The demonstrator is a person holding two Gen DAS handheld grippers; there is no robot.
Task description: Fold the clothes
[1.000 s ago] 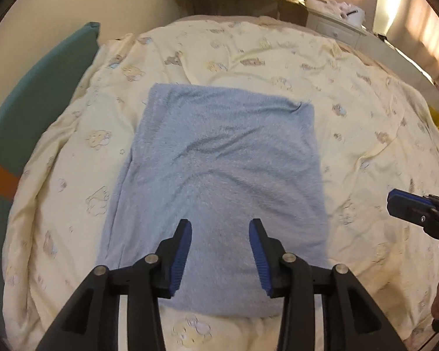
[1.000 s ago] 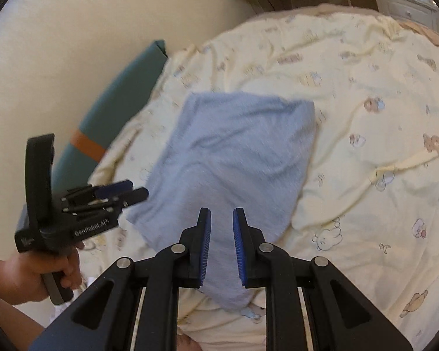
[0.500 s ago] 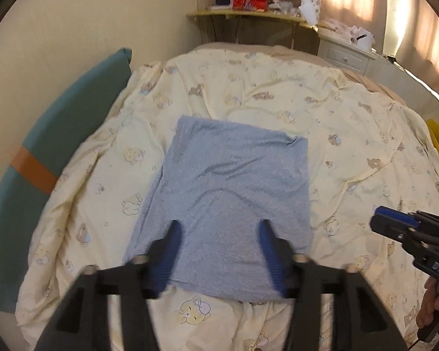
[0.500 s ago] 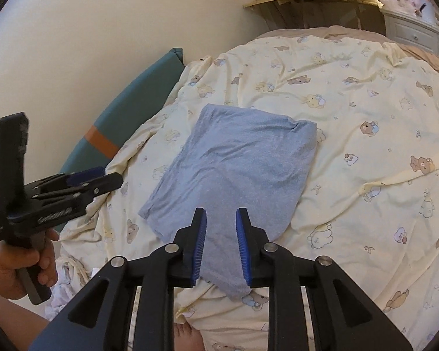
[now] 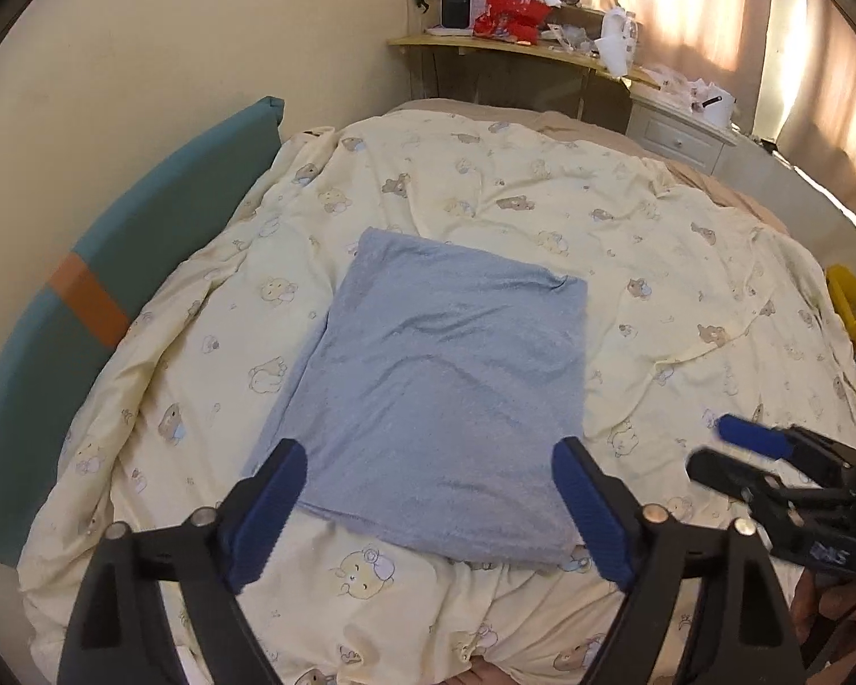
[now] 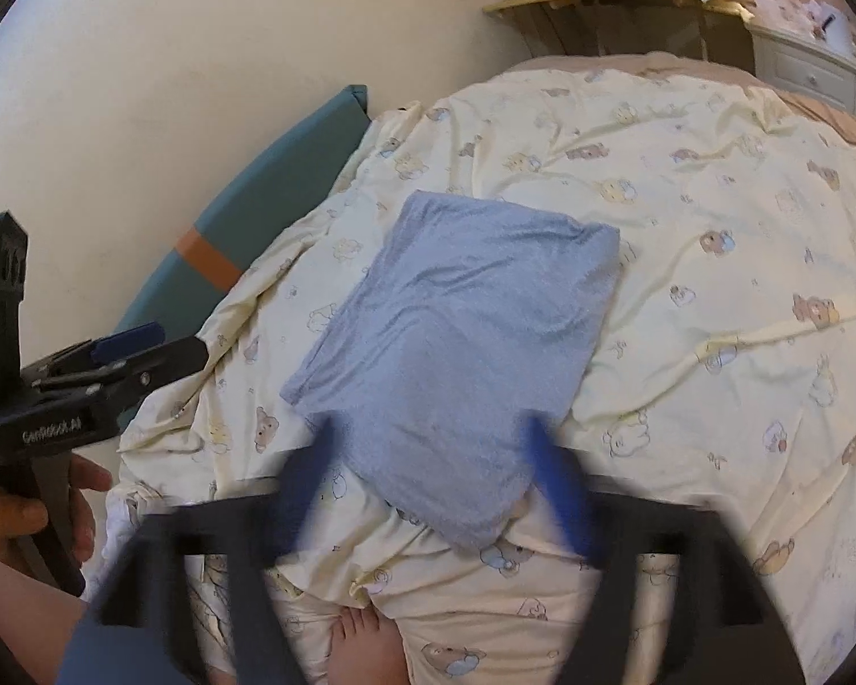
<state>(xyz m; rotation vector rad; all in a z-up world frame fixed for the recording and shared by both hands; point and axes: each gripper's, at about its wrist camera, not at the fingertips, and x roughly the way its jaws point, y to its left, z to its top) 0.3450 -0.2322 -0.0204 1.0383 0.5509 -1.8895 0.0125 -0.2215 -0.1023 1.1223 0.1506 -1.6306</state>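
Both sets of jaws are opening with nothing between them: the left gripper (image 5: 428,508) and the right gripper (image 6: 433,491) are hovering apart above the near edge of the folded blue garment (image 5: 439,394). It is lying flat just ahead, on the yellow bear-print duvet (image 5: 685,262), with bare bedding spreading wide beyond and right. Only the right wrist view is showing the person's left hand (image 6: 11,519); a teal headboard (image 5: 108,285) is bordering the left.
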